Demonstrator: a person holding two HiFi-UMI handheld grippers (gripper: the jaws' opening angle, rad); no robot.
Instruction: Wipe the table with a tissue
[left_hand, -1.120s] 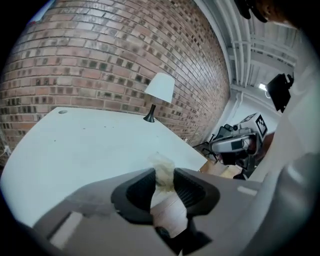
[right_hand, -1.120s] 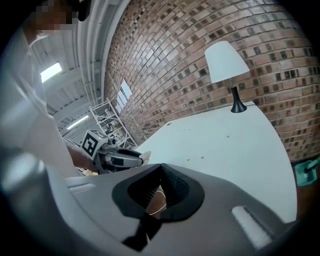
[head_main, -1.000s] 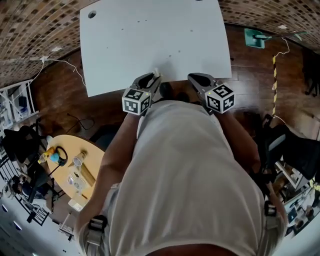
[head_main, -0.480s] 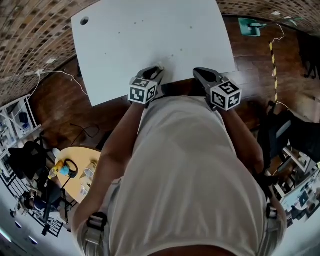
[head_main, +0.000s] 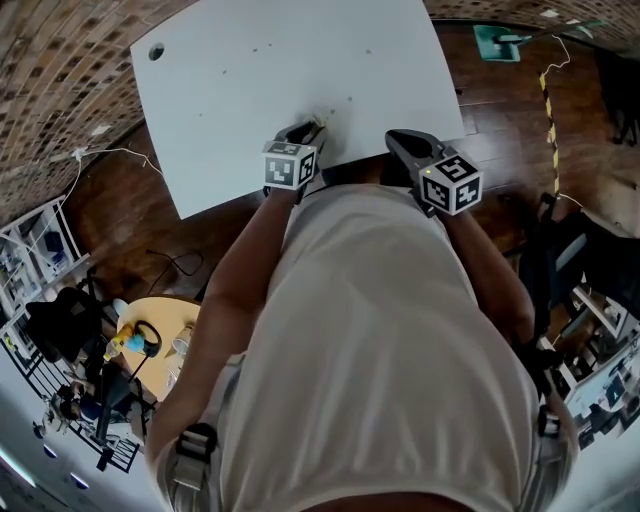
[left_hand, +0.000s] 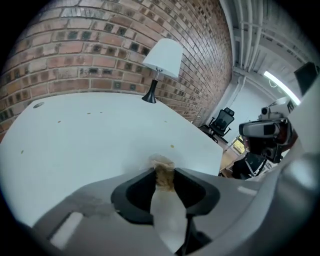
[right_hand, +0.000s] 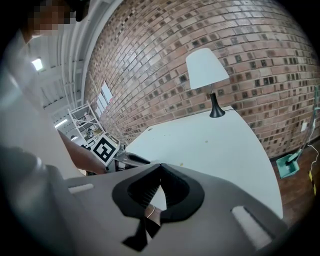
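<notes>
White table (head_main: 250, 90) — brown specks (left_hand: 172, 146) scattered on it, white-shaded lamp (left_hand: 163, 58) standing at far edge

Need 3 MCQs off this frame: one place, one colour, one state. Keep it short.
1. Where does the lamp stand?
A) far end of the table
B) the floor
C) a chair

2. Lampshade colour?
A) black
B) white
C) green

3. Left hand-held gripper?
A) open, empty
B) shut on the tissue
C) shut on a cable

Key: 1A, its base sits on the tabletop near the brick wall; 2B, the shade is white over a dark stem; 3B, the tissue is pinched between its jaws.
</notes>
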